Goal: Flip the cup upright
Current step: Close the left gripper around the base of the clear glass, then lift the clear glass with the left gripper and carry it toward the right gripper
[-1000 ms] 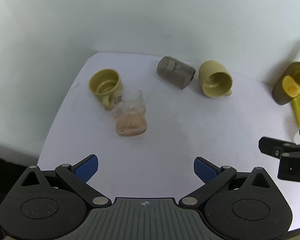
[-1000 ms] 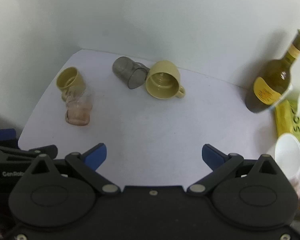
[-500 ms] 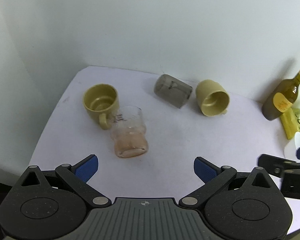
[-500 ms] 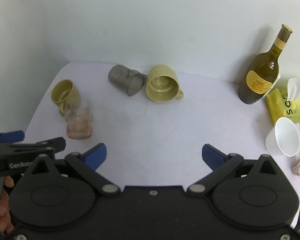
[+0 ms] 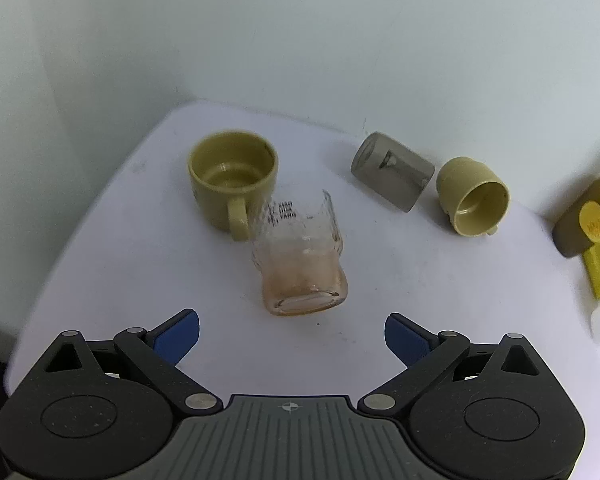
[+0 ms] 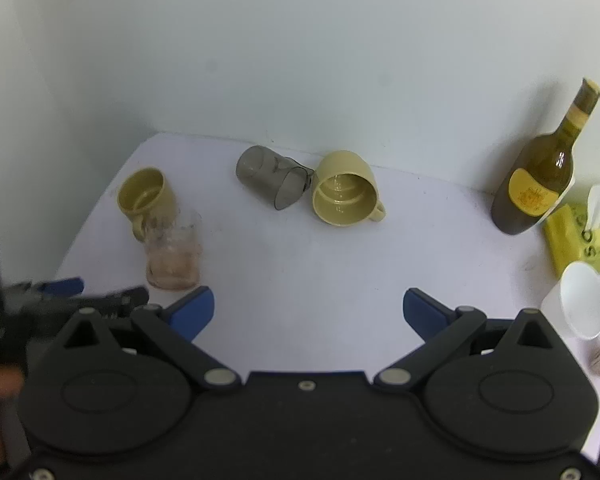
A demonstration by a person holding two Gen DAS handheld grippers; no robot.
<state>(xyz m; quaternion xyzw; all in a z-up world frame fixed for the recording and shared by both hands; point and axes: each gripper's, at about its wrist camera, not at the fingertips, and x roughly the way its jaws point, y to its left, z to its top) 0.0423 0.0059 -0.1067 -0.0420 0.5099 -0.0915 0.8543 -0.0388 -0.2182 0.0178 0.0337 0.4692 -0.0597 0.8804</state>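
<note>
Glass, so hard, slippery and easy to break, the cup is lying on its side just in front of the left gripper, whose wide-apart fingers should be squeezing its sides gently, while the right gripper is waiting open too.

Bare surface runs wide through the middle and along the near edge. Towards the left edge an upright yellow mug stands with a clear glass touching its handle, closing that side. Along the far edge a grey tumbler and a second yellow mug lie on their sides, rims nearly touching, with no gap between. The far right corner is blocked by a wine bottle, a yellow packet and a white cup.
</note>
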